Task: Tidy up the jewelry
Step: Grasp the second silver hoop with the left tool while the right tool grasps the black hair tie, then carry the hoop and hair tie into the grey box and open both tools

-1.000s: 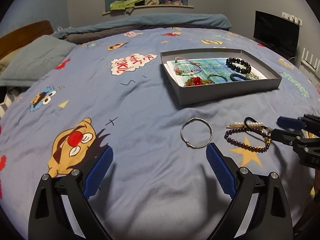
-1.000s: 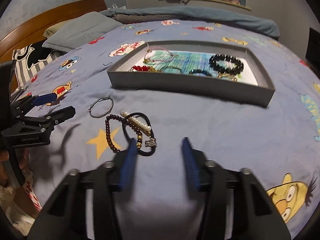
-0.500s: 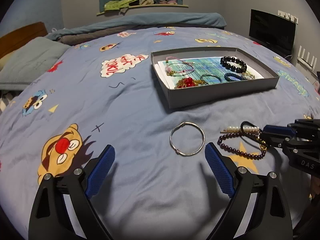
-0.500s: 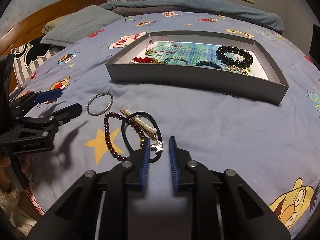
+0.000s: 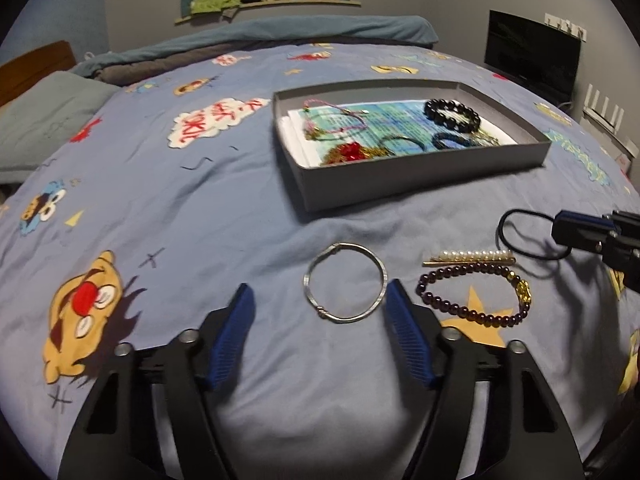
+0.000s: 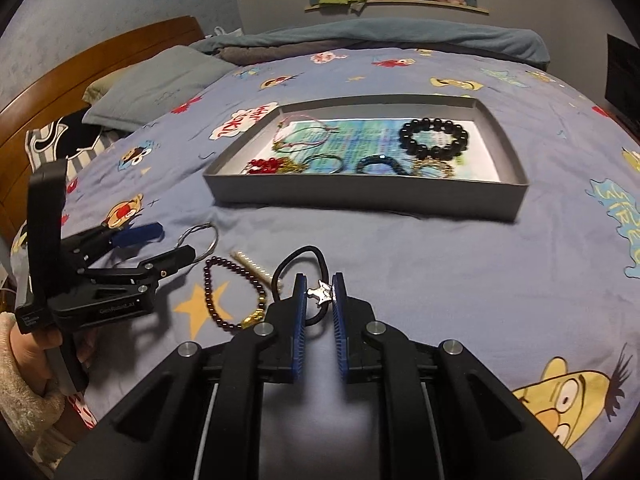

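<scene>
From the left wrist, our left gripper (image 5: pixel 318 308) hangs low over the bedspread (image 5: pixel 224 208), its jaws closing but not yet pressing anything. The silver bangle (image 5: pixel 345 282) lies flat on the cloth between the blue pads; its right edge sits just beside the right pad (image 5: pixel 404 320), and we cannot tell whether they touch. To the right lie the pearl clip (image 5: pixel 470 257) and, just below it, the purple bracelet (image 5: pixel 476 294) across a yellow star. Farther right, our right gripper (image 5: pixel 580 232) reaches in from the edge, clenched on the black hair tie (image 5: pixel 520 236), whose loop is lifted off the cloth. Beyond stands the grey box (image 5: pixel 420 182), holding a black bead bracelet (image 5: pixel 452 114), a pink cord (image 5: pixel 332 120), a red piece (image 5: pixel 352 151) and other bands.

From the right wrist, our right gripper (image 6: pixel 320 296) grasps the hair tie (image 6: pixel 304 260) at its silver charm (image 6: pixel 320 293), pinched between the narrow-set pads. The loop rises forward of the fingertips. To the left lie the purple bracelet (image 6: pixel 228 292) and the pearl clip (image 6: pixel 256 266), touching each other. Our left gripper (image 6: pixel 160 248), held in a hand (image 6: pixel 28 352), points at the bangle (image 6: pixel 200 236), which is partly hidden behind its lower finger. The box (image 6: pixel 360 196) sits farther back, well apart from the loose pieces.
</scene>
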A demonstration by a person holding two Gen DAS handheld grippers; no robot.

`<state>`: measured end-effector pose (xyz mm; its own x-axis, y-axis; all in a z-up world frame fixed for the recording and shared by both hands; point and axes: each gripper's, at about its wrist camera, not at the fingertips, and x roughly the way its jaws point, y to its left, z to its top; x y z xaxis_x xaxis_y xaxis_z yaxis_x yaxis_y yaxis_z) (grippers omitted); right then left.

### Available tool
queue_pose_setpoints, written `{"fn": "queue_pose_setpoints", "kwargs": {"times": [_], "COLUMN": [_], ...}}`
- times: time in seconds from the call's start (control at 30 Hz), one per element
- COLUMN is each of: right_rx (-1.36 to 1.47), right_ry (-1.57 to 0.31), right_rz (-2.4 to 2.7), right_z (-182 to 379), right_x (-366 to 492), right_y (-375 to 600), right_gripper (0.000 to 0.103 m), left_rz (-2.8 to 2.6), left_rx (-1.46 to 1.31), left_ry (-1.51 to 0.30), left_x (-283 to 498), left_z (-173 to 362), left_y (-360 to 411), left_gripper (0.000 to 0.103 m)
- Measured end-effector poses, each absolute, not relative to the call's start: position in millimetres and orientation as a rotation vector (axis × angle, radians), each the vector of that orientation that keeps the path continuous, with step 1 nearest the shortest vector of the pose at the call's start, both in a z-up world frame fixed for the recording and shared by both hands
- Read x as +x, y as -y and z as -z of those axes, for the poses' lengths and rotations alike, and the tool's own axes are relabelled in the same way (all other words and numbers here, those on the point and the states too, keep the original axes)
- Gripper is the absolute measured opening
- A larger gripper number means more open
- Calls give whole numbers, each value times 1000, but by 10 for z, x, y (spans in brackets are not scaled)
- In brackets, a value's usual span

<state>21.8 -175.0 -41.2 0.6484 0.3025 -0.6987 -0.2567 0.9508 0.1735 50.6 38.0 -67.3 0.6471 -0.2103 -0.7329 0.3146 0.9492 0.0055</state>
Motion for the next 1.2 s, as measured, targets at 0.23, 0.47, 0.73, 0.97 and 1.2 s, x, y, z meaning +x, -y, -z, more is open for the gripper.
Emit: {"fn": "queue_pose_setpoints", "kwargs": {"times": [0.23, 0.47, 0.73, 0.97, 1.2], "right_rx": [76, 78, 90, 80, 74], "right_ry": [-808, -811, -784, -747, -693], "right_rz": [-300, -300, -300, -309, -314], "right_z": [430, 442, 374, 221, -23], "right_x": [232, 233, 222, 207, 268], "right_y": [1841, 1860, 1911, 1936, 1984], "right_gripper": [13, 13, 13, 13, 13], "left_rz": [327, 370, 376, 386, 395], "left_rx": [167, 134, 103, 76, 66], "left_ry": [-822, -833, -820, -784, -739], "left_x": [581, 652, 586, 516, 565], "left_z": [728, 766, 688, 474, 235], "left_y": [-283, -280, -352, -406, -425], "left_gripper": [65, 48, 48, 48, 48]}}
